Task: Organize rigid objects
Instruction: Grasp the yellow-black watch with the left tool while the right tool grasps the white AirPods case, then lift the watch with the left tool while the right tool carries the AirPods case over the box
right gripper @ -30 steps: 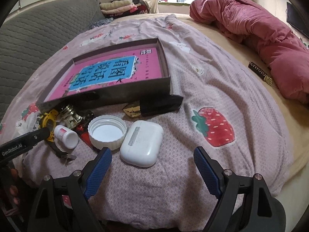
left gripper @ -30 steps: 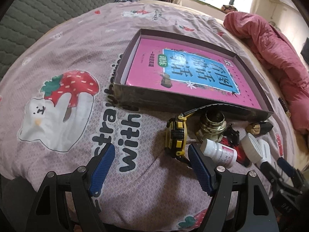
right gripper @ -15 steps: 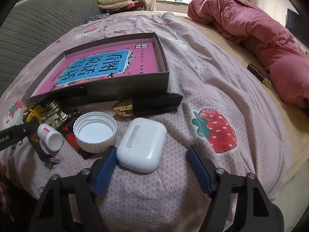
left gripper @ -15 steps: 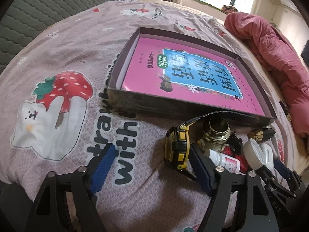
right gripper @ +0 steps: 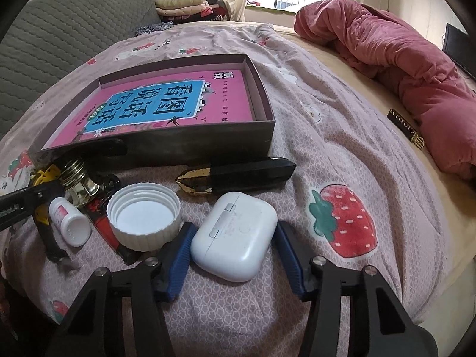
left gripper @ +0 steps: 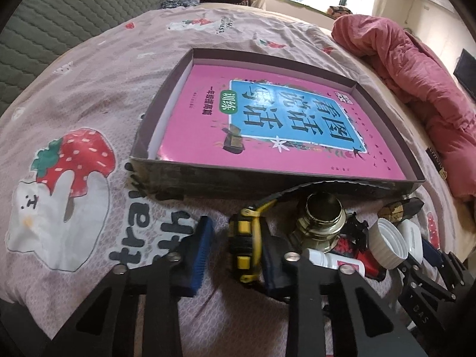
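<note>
A dark shallow box with a pink book inside lies on the bed. In front of it lie small objects. My left gripper is open, its pads on either side of a yellow and black watch. My right gripper is open, its pads on either side of a white earbud case. Beside these lie a brass bulb socket, a small white bottle, a white ribbed cap and a black and gold piece.
A crumpled red blanket lies at the right of the bed. A grey quilted headboard stands at the left. Folded clothes lie at the far end near a window. A red and black item lies under the cap.
Both grippers moved forward and lower. The left pads now flank the watch and have narrowed. The right pads now flank the earbud case and have narrowed.
</note>
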`<act>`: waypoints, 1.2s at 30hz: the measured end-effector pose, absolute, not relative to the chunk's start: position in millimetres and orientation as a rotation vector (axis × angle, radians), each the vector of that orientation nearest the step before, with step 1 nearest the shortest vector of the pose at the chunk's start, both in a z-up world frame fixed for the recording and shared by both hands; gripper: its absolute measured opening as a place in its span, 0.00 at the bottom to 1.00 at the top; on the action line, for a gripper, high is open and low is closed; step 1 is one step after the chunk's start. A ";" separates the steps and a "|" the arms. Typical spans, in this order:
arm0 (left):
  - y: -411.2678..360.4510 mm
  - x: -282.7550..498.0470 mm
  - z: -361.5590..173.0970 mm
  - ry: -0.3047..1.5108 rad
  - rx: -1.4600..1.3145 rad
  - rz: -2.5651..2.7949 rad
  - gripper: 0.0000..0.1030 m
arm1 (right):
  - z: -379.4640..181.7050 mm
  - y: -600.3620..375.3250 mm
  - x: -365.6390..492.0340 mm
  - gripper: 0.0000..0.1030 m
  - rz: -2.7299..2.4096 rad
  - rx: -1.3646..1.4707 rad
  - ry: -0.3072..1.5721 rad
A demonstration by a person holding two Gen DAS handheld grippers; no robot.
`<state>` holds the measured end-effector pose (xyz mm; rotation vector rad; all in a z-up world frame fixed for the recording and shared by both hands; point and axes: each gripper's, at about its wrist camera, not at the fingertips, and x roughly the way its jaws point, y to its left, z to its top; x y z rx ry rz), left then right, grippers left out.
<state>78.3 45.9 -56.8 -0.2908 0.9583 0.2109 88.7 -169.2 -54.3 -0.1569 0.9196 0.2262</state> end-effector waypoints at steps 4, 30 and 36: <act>42.6 79.0 -57.5 0.958 -0.284 0.201 0.17 | -49.9 -170.7 88.1 0.53 0.233 -0.148 0.911; 50.3 50.7 -15.7 0.831 -0.319 0.169 0.17 | -20.4 -174.3 76.6 0.24 0.300 -0.089 0.843; 52.5 46.2 -10.2 0.817 -0.316 0.176 0.17 | -23.4 -186.4 81.7 0.23 0.309 -0.012 0.868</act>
